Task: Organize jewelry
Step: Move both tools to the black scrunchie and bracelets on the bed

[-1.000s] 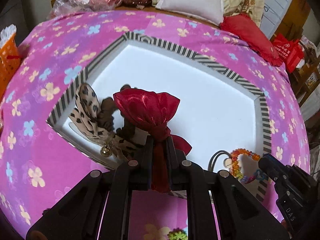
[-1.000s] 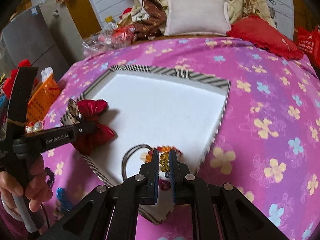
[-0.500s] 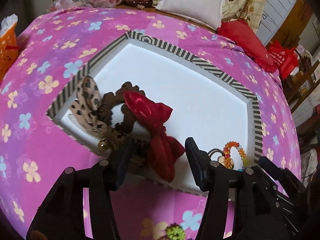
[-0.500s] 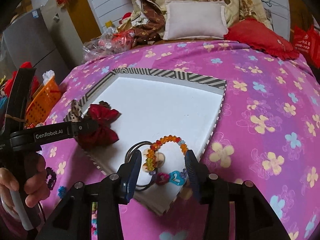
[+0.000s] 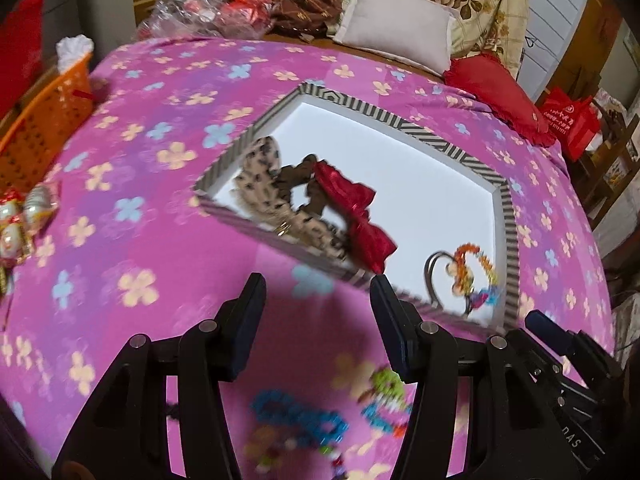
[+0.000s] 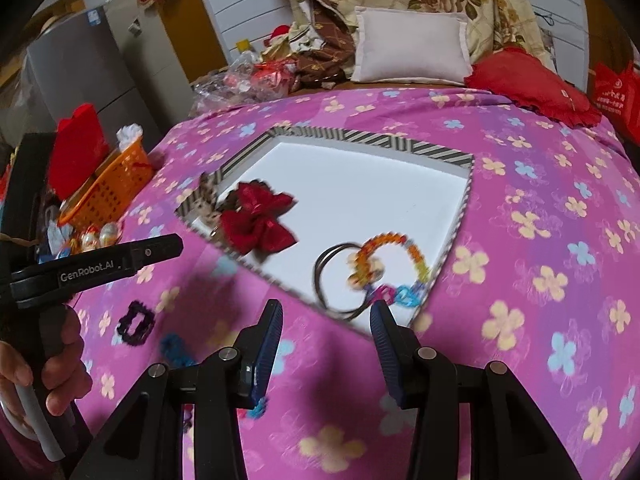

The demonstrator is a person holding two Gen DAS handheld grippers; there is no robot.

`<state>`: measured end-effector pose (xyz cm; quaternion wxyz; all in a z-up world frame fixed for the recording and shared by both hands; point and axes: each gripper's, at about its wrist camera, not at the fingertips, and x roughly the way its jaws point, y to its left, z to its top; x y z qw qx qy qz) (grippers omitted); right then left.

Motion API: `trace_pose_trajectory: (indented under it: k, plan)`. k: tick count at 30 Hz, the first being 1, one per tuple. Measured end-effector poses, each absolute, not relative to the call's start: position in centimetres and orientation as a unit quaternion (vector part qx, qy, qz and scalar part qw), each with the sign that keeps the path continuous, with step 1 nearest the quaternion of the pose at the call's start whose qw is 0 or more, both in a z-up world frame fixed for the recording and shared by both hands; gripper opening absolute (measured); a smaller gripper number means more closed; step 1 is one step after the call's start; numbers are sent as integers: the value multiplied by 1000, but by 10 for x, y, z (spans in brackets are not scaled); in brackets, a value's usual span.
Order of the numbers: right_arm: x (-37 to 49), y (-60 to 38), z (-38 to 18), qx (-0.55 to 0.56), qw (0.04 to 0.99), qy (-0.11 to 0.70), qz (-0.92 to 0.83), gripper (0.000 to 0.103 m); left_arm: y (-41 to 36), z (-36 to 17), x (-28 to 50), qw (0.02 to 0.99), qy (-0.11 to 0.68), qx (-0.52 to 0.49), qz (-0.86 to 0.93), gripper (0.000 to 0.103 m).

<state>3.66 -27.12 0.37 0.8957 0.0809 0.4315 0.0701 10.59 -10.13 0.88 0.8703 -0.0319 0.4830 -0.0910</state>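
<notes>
A white tray with a striped rim lies on the pink flowered cloth. In it lie a red bow, a leopard-print scrunchie, a beaded bracelet and metal bangles. My left gripper is open and empty, hovering over the cloth before the tray's near edge. My right gripper is open and empty, just short of the bracelet corner. Blurred colourful bead pieces lie on the cloth under the left gripper. A dark scrunchie and a blue one lie on the cloth.
An orange basket stands at the left edge with small wrapped items beside it. A white pillow, a red cushion and crumpled plastic bags lie at the far side. The left gripper's body shows in the right wrist view.
Both grippers opened, let go of the red bow and the beaded bracelet in the tray, and pulled back toward me away from the tray.
</notes>
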Motion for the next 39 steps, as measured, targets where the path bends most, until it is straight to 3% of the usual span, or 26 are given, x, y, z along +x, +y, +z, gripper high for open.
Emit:
trace_pose_trajectory:
  k: [14,19,39]
  plan:
    - [-9,-225,5,67,893,434,95,46,-53,7,36,878,474,-34,-60,54]
    - [-20,-215,6,63,894,432,102,57,-37,5,14,877,475,-44,-58,54]
    - [-29,-194,-19,13,887,450,107,57,61,-38,-2,834,524,-169,-29,54]
